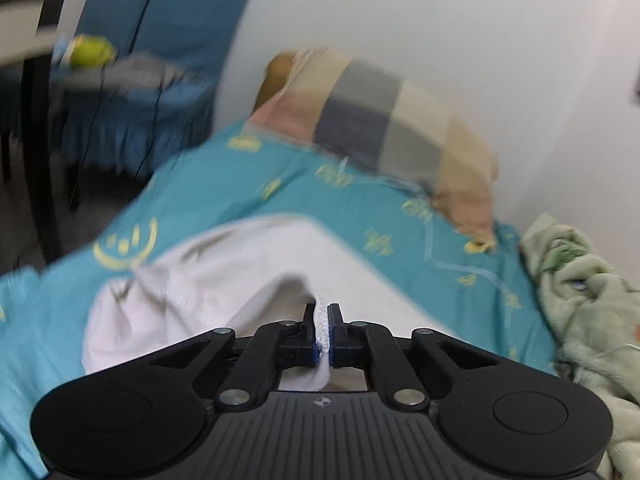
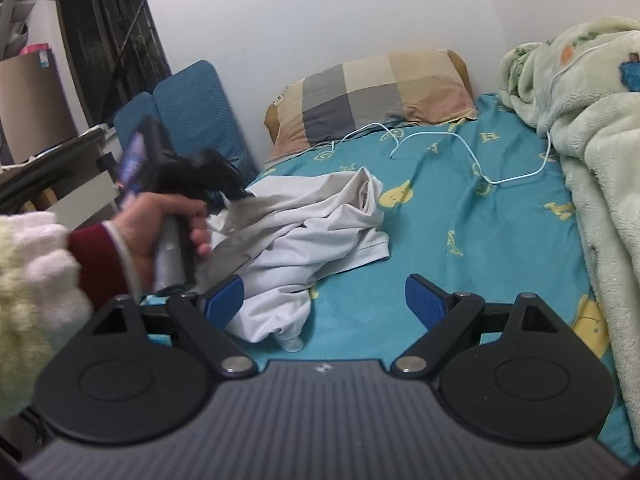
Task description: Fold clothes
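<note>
Teal cotton bedsheet with yellow prints (image 2: 440, 216) is spread beneath a crumpled white fabric garment (image 2: 312, 232), which lies ahead and left of the right gripper (image 2: 324, 300), whose blue-padded jaws are held wide apart, empty. The left gripper (image 1: 324, 320) is clamped on the garment's stitched hem.

Bare teal sheet (image 2: 440, 240) lay open right of the crumpled white shirt (image 2: 312, 232). A white cable (image 2: 472, 148) crossed it; the green blanket (image 2: 592, 168) and pillow (image 2: 376, 92) hemmed it in.
</note>
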Tool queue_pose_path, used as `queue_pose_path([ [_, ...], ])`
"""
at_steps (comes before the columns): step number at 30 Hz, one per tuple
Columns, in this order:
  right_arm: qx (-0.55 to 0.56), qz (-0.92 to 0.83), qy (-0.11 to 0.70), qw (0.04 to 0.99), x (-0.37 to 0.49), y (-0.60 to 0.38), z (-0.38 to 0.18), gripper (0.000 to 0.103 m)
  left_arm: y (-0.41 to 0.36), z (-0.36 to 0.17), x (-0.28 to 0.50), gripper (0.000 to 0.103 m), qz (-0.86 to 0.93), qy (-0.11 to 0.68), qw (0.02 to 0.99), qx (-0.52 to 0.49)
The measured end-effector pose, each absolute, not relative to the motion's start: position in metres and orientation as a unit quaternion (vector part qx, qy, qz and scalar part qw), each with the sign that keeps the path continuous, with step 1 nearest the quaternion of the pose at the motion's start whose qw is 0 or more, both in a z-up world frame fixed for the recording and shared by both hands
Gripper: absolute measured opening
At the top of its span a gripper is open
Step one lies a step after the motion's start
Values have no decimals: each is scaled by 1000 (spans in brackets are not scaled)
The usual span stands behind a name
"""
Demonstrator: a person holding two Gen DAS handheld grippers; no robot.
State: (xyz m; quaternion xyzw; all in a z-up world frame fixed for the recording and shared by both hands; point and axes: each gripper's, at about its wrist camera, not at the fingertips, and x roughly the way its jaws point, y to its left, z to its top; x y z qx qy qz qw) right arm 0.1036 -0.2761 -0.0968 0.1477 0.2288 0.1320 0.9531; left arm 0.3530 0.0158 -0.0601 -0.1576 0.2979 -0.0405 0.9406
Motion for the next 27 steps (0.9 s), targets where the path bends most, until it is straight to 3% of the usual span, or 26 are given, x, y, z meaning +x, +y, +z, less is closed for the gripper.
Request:
queue_pose_path([
  [10, 151, 82, 181, 968, 81, -293, -73, 89, -3, 78, 179, 4, -157, 210, 957, -126],
  [17, 168, 103, 188, 962, 64, -302, -55, 89, 17, 37, 51, 4, -144, 207, 959, -128],
  [21, 169, 106, 218, 955, 53, -299, -54, 89, 34, 8, 24, 4, -118, 225, 953, -166],
  [27, 169, 93, 252, 948, 43, -282, -52, 89, 54, 5, 26, 5, -118, 216, 950, -192],
])
